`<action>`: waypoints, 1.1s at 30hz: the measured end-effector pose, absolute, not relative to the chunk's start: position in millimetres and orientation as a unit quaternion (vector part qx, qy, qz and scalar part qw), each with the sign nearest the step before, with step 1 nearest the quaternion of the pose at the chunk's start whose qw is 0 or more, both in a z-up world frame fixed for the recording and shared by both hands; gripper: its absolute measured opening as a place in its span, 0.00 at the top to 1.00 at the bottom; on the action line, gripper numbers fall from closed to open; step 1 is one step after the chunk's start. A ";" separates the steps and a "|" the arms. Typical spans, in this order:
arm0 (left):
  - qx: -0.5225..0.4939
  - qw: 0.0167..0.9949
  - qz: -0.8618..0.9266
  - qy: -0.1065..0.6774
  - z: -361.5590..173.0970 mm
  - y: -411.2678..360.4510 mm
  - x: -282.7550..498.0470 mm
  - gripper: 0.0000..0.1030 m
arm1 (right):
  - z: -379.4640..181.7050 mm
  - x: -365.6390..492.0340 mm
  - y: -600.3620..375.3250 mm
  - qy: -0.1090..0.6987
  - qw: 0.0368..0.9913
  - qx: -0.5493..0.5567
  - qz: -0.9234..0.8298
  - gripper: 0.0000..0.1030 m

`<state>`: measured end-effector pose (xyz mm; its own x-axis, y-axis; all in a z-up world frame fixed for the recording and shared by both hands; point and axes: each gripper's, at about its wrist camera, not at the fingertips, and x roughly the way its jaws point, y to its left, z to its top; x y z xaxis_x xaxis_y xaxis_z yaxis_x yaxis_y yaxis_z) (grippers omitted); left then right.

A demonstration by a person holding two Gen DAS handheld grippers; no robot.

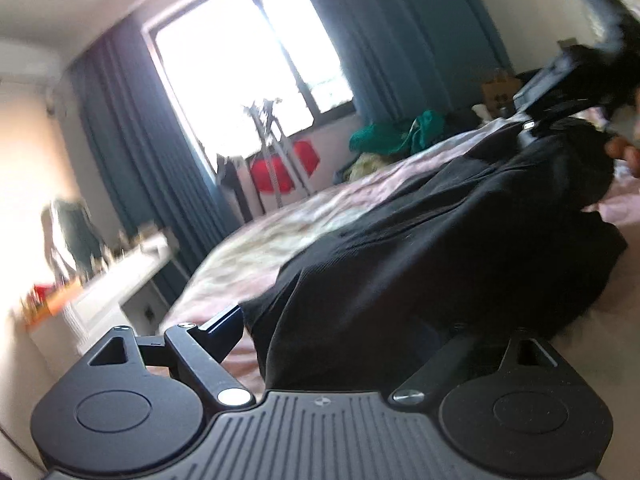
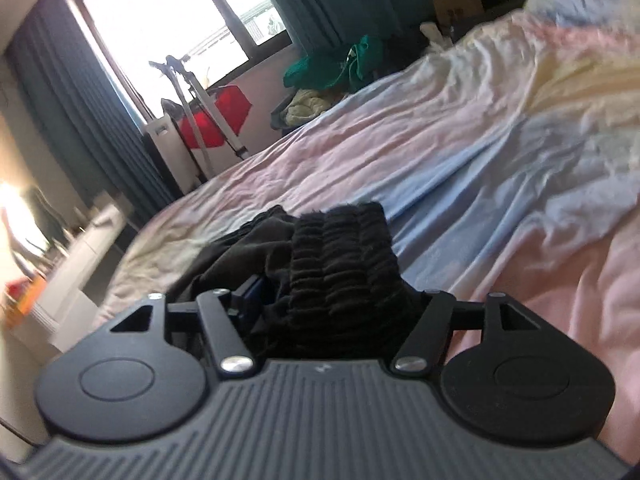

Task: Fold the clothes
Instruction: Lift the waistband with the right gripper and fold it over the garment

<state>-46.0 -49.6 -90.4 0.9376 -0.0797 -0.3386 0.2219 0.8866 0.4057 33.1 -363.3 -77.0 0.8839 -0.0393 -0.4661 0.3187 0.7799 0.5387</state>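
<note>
Black garment (image 2: 344,264) was gripped by its ribbed band in the right gripper (image 2: 332,308) and bunched in the left gripper (image 1: 340,344) above the bed (image 2: 460,152) — mid-fold, judged — laying it flat was needed next.

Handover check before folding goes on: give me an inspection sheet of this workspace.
Surface: bed, wrinkled pastel sheet.
Job's things: black garment stretched between both grippers; elastic ribbed band bunched in the right one.
Clutter: green clothes pile beyond the bed.
Grippers: left gripper and right gripper each closed on the garment.
Cables: nothing seen.
Surroundings: bright window, teal curtains, red item by a stand.
</note>
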 end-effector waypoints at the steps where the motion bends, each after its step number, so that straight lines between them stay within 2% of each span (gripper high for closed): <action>1: 0.213 0.959 -0.077 0.168 -88.5 -45.9 -42.9 0.14 | -79.7 29.5 -366.4 0.218 0.910 0.339 -0.095 0.34; 3: 0.186 0.962 -0.078 0.185 -83.4 -38.2 -38.6 0.14 | -87.3 21.9 -371.2 0.214 0.893 0.386 -0.094 0.33; 4: 0.178 0.962 -0.076 0.192 -81.5 -34.9 -36.8 0.14 | -89.2 19.3 -371.8 0.219 0.888 0.392 -0.096 0.24; 5: 0.170 0.963 -0.074 0.198 -79.8 -31.8 -35.1 0.14 | -90.5 18.0 -371.1 0.228 0.884 0.395 -0.098 0.20; 9: 0.121 0.962 -0.074 0.233 -75.5 -17.1 -22.9 0.14 | -96.1 9.2 -370.5 0.248 0.866 0.421 -0.100 0.20; 13: 0.060 0.958 -0.072 0.270 -74.9 0.6 -5.7 0.12 | -100.4 3.6 -367.4 0.260 0.860 0.424 -0.109 0.13; 20: -0.008 0.949 -0.040 0.313 -79.9 24.1 11.0 0.12 | -107.9 -12.3 -375.2 0.227 0.829 0.505 -0.077 0.13; 23: -0.043 0.943 -0.041 0.329 -79.6 34.5 13.3 0.12 | -105.2 -14.5 -371.7 0.231 0.836 0.493 -0.074 0.13; 27: -0.015 0.948 -0.035 0.315 -75.7 28.0 5.9 0.12 | -103.1 -15.5 -364.8 0.247 0.843 0.473 -0.068 0.13; 33: -0.018 0.948 -0.033 0.315 -71.6 29.1 1.9 0.13 | -99.7 4.5 -328.7 0.319 0.879 0.353 -0.040 0.12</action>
